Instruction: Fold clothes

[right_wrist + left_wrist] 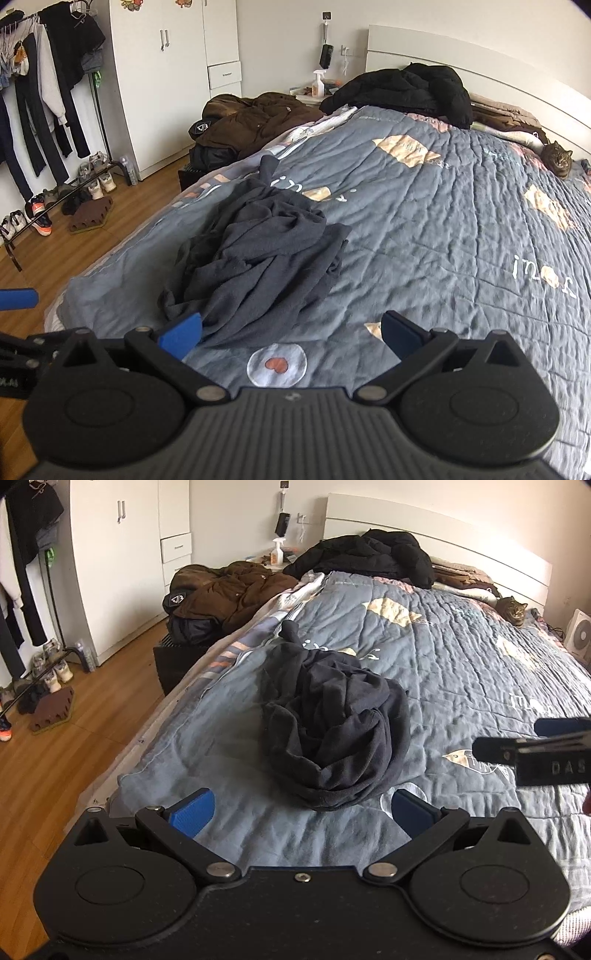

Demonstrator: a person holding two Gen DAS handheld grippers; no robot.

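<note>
Left wrist view:
- Dark garment (pixel 332 731): crumpled in a rounded heap, deeply creased, edges rolled under; one narrow part trailing away toward the headboard. Fabric matte, charcoal to black. Resting on the grey-blue quilt (pixel 461 672), near the bed's foot and closer to the floor-side edge.
- Left gripper (pixel 303 810): jaws wide apart, blue pads on either side of the heap's near edge, nothing clamped. Contact with the cloth cannot be told.
- Right gripper (pixel 532 749): only one side visible at the right frame edge, above the quilt and apart from the garment; jaw state cannot be told from here.
- Background: brown jacket (pixel 236 590) piled beside the bed, black jacket (pixel 369 552) near the headboard, cat (pixel 511 609) lying at the far right, white wardrobe (pixel 122 554) along the wall.

Right wrist view:
- Same dark garment (pixel 258 254): seen here as looser and flatter, spread in long folds, with a thin strip extending toward the headboard. Lying left of centre on the quilt (pixel 443 221).
- Right gripper (pixel 291 332): jaws wide apart, empty; left pad over the garment's near edge, right pad over bare quilt.
- Left gripper (pixel 18 299): a blue pad tip visible at the left frame edge.
- Background: clothes rack (pixel 48 85) with hanging garments, shoes on the wooden floor (pixel 129 206).
</note>
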